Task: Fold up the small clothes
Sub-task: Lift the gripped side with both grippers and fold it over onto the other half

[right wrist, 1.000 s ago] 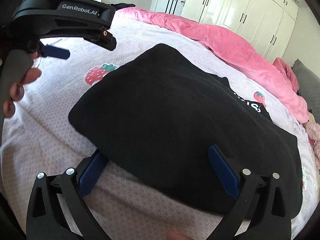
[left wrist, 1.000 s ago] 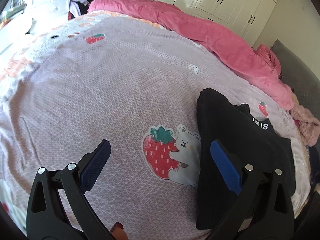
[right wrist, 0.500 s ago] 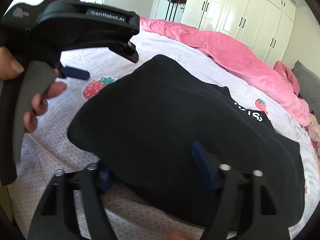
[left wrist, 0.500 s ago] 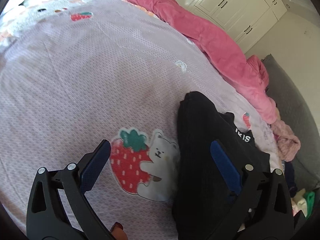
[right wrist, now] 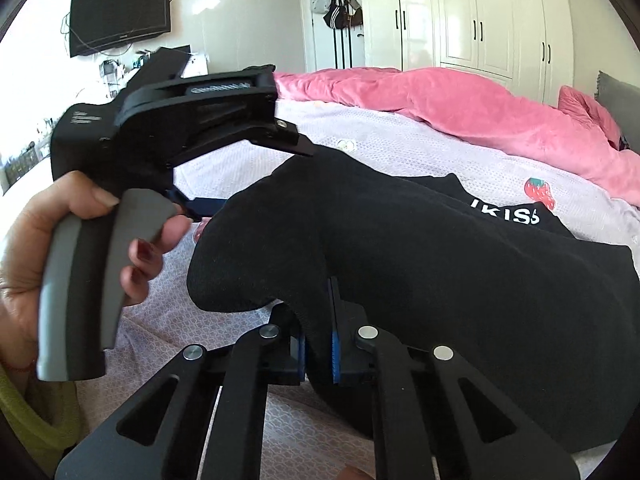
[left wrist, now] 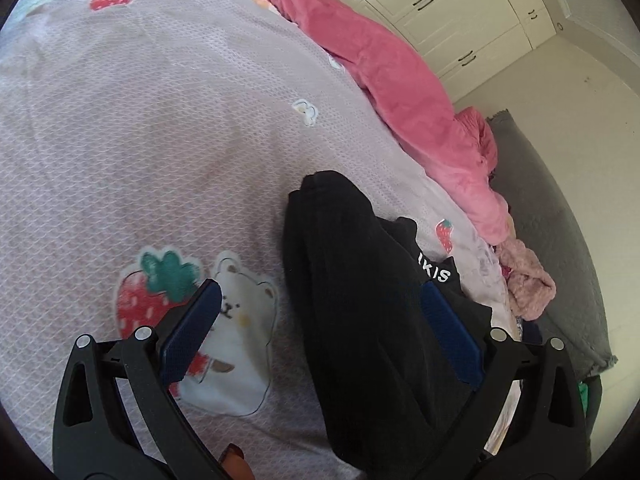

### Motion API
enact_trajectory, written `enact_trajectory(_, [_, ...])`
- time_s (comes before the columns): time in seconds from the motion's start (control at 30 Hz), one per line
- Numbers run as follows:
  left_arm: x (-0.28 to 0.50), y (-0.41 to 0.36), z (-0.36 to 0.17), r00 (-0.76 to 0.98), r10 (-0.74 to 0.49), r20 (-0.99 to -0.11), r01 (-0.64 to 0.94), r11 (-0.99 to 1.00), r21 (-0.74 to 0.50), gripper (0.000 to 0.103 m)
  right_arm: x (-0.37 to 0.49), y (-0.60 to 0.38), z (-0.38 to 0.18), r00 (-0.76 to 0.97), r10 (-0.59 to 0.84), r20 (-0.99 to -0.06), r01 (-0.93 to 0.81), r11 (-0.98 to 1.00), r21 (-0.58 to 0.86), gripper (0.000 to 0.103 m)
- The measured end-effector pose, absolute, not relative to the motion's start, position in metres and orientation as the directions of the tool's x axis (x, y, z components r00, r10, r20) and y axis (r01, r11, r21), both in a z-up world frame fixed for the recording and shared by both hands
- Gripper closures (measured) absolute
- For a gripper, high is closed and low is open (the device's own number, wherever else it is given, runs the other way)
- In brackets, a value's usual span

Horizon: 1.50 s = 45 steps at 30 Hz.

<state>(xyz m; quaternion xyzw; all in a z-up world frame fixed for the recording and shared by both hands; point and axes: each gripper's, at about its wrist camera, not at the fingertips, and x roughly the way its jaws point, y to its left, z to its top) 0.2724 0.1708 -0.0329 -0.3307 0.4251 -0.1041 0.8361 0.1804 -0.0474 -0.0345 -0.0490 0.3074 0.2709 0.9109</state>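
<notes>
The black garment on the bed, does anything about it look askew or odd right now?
Yes. The black garment is not lying flat: the right gripper is shut on its near edge, bunching that edge into a raised hump. The left gripper is open beside it, over the strawberry bedsheet.

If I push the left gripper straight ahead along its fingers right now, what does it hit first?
Most likely the left edge of the black garment, which lies between the open left gripper fingers, or the lilac bedsheet just beside it. Depth is hard to judge in the fisheye view.
</notes>
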Motion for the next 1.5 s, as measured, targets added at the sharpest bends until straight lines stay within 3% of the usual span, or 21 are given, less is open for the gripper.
enact_trajectory(0.1, [0.285,0.164,-0.039,0.581,-0.485,-0.653,-0.102,0.753,-0.65,0.022,0.179,-0.051,-0.034,0.666,0.467,-0.581,-0.518,0.85,0.089,0.096])
enact_trajectory(0.17, [0.292,0.157,-0.044,0.561,-0.502,-0.659,-0.093,0.752,-0.652,0.04,0.182,-0.054,-0.035,0.666,0.47,-0.58,-0.517,0.851,0.097,0.096])
enact_trajectory(0.3, [0.302,0.144,-0.053,0.53,-0.533,-0.66,-0.069,0.748,-0.66,0.053,0.183,-0.059,-0.035,0.663,0.478,-0.576,-0.511,0.852,0.119,0.096])
enact_trajectory(0.37, [0.302,0.142,-0.055,0.526,-0.539,-0.658,-0.055,0.75,-0.659,0.071,0.185,-0.06,-0.036,0.66,0.481,-0.577,-0.512,0.85,0.122,0.096])
enact_trajectory(0.47, [0.301,0.142,-0.055,0.538,-0.565,-0.625,-0.039,0.724,-0.688,0.087,0.183,-0.059,-0.036,0.662,0.481,-0.575,-0.512,0.85,0.122,0.096])
enact_trajectory(0.93, [0.272,0.1,0.005,0.623,-0.569,-0.537,0.075,0.726,-0.683,0.09,0.159,-0.096,-0.015,0.731,0.455,-0.509,-0.459,0.879,0.127,0.096])
enact_trajectory(1.5, [0.28,-0.003,0.041,0.586,-0.502,-0.636,0.085,0.819,-0.567,0.09,0.156,-0.193,0.0,0.773,0.403,-0.491,-0.293,0.912,0.288,0.096])
